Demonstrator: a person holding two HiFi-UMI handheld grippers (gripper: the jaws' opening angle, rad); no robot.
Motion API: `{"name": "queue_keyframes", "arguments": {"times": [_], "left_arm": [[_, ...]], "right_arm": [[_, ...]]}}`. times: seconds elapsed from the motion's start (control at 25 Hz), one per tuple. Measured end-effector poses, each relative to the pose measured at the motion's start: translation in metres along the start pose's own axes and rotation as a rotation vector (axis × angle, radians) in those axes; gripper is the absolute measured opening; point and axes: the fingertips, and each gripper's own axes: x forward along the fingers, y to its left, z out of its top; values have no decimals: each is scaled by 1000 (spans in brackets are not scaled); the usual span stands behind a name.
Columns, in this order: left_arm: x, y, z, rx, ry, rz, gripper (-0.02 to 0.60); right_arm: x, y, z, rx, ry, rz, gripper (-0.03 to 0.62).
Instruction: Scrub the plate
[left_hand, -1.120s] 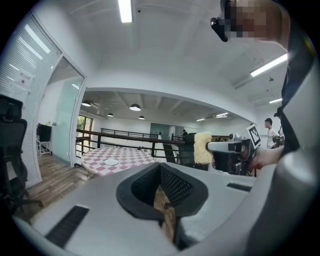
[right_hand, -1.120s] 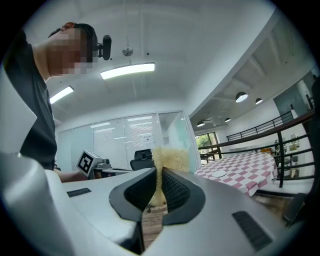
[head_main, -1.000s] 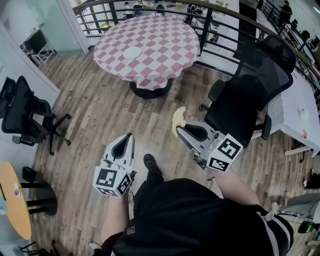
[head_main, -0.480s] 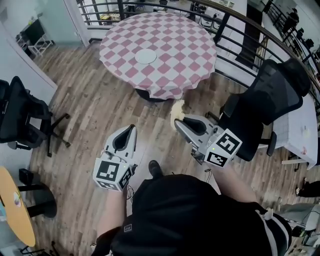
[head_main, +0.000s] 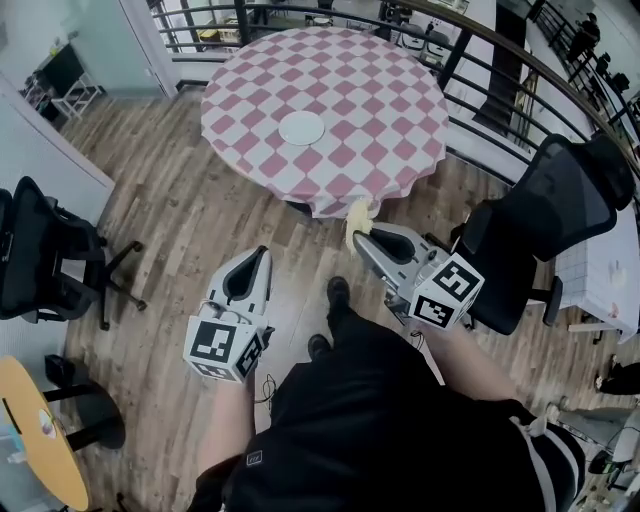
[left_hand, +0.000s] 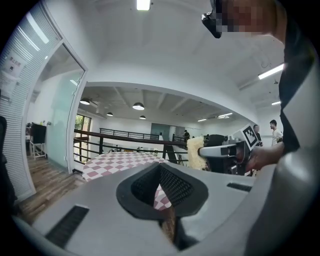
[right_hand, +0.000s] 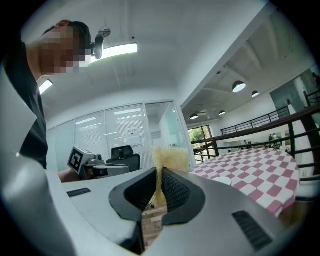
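Both grippers are drawing nearer to the round checkered tabletop (head_main: 380, 110), which is now sitting closer and more squarely ahead in the head view than a second ago, while the black chair (head_main: 560, 220) is slipping off to the right. The plate (head_main: 302, 127) is lying alone near the middle of the cloth, well apart from both grippers and not yet within reach. The right gripper (head_main: 358, 238) is pinching a yellow sponge (head_main: 357, 216) between its jaws, with the foam sticking out past the tips. The left gripper (head_main: 262, 255) is carrying nothing, its jaws pressed together. The step in hand looks like the approach, so scrubbing is not yet starting. To do it well, the person should probably be coming right up to the table edge, since the plate is sitting far in from the rim. The sponge should be coming down flat onto the plate rather than edge-on. The plate looks light and free to slide on the cloth, so the left gripper is likely needed to be steadying its rim, opening first or pressing down on it. The sponge grip appears narrow, so hard sideways strokes could be twisting it loose.
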Motion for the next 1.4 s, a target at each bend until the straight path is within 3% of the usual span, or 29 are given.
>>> {"name": "queue_keyframes", "arguments": {"times": [0.28,0.56,0.64,0.84,0.92,1.12,1.4], "left_arm": [[77,54,15,17,-1,42,8],[181,100,32,15,28,13,40],[179,106,23,30,42,3,65],[91,113,-33,44,24,-15,72],[76,119,-49,40,29,-25,72],[99,148,-56,0,45,-41,72],[129,195,-70,9,80,-95,72]], "right_arm": [[48,-86,5,48,-6,-8,40],[97,-185,19,53,-15,-8,40],[103,-181,6,63,-19,-9,40],[100,-87,-66,52,-4,-25,40],[106,-68,-82,53,11,-28,40],[141,-85,-91,75,77,-31,40],[196,-110,-106,108,166,-90,40]]}}
